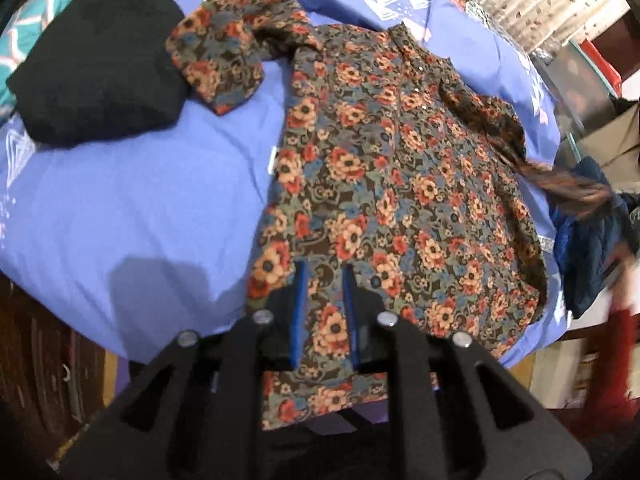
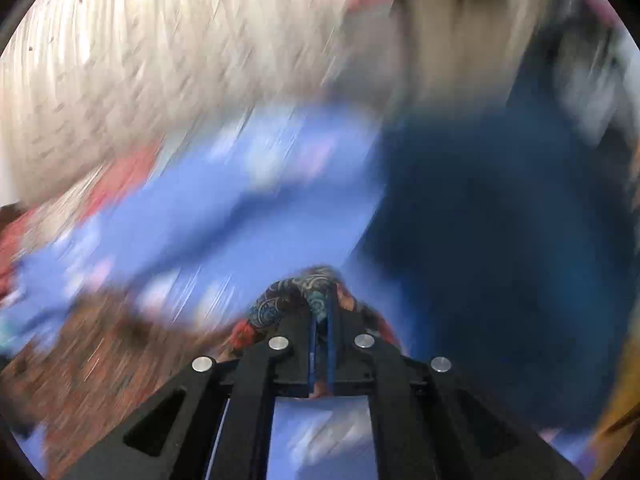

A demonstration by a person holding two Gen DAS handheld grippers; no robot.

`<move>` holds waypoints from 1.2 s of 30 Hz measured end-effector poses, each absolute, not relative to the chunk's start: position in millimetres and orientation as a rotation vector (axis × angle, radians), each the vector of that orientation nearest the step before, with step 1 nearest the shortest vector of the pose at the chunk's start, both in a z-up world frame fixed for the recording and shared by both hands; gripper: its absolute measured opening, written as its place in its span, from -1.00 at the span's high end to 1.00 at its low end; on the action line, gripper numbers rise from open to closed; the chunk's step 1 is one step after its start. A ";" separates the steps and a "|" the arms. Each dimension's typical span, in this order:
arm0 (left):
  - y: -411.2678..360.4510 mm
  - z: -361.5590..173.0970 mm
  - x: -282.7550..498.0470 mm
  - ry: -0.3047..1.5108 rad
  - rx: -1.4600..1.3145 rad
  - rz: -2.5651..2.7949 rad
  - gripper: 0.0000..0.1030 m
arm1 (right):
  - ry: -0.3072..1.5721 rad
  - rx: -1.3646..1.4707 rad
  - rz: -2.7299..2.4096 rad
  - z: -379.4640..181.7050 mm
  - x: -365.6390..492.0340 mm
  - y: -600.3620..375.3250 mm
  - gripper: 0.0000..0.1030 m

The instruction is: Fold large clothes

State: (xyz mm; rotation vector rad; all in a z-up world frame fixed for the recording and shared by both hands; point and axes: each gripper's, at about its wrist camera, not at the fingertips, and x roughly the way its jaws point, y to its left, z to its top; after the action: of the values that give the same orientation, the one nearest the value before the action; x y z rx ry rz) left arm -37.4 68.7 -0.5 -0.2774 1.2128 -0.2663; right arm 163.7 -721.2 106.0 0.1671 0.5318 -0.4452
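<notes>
We saw the floral garment (image 1: 384,184) spread unfolded on the bed (image 1: 132,200) at frame centre, our left tool (image 1: 325,280) slightly apart over its hem, our right tool (image 2: 320,312) clamped on its sleeve, every fold remaining.

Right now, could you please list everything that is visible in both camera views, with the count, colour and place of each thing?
floral shirt: one, brown with orange, red and blue flowers, spread flat on the bed sheet, collar far, hem near.
bed sheet: one, blue with white patterns, under the clothes.
black garment: one, black, bunched on the sheet beside the shirt's far sleeve.
dark blue cloth: one, dark blue, heaped at the bed's edge by the other sleeve.
curtain: one, whitish, behind the bed, blurred.
left gripper: one, black with blue pads, over the shirt's hem, grip unclear.
right gripper: one, black, shut on floral fabric.
</notes>
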 end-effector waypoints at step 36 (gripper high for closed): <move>39.8 -85.9 323.3 1.217 0.049 -0.032 0.90 | 0.365 0.322 -1.099 62.5 17.6 -736.2 -0.89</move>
State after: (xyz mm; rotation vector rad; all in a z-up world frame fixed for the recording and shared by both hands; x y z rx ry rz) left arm 323.3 39.8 -85.9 0.0493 1.2171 -0.0319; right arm 17.6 -736.2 62.5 0.3220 0.3652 -1.0993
